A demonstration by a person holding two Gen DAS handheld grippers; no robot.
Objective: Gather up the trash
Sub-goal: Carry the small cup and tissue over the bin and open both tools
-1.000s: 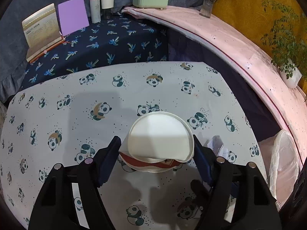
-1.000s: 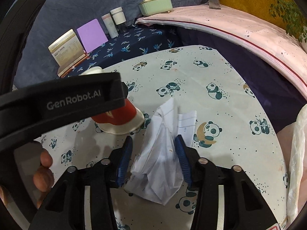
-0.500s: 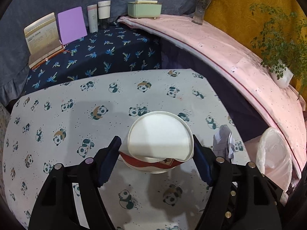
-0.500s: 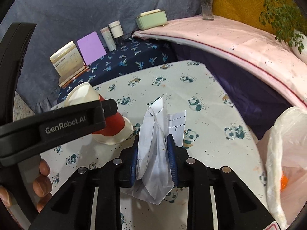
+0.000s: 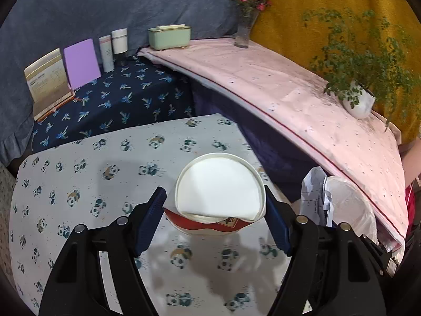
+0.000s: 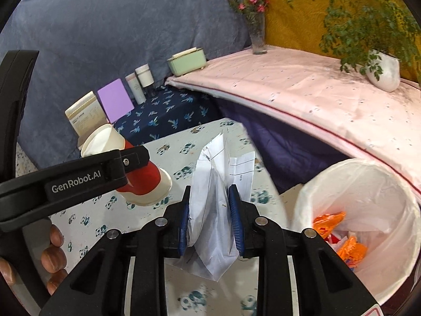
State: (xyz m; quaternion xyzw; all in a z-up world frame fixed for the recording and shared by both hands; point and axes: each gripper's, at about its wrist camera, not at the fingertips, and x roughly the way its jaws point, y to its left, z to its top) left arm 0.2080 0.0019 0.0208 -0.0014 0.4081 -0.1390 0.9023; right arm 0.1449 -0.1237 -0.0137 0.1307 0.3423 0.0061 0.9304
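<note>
- Both pieces of trash have come up off the panda-print surface [image 5: 79, 184] over the last second: a second ago each sat on the cloth between the fingers, and now both hang above it.
- The right tool [image 6: 210, 214] has gone from spread around the crumpled paper [image 6: 210, 184] to pinching it on both sides; the paper stands upright between the blue pads.
- The left tool [image 5: 214, 216] holds the red-and-white paper cup [image 5: 219, 197] tipped on its side, mouth toward the camera. The pads flank it closely and it casts a shadow below, so it is probably clamped, though actual contact is hard to see.
- The bin [image 6: 368, 226] with its white liner has slid into the right wrist view, just beside and below the paper, which suggests the carry is nearly over and the drop comes next.
- The bin already holds orange scraps [image 6: 339, 234] and some whitish bits; deeper contents are hidden.
- The cup looks empty inside.
</note>
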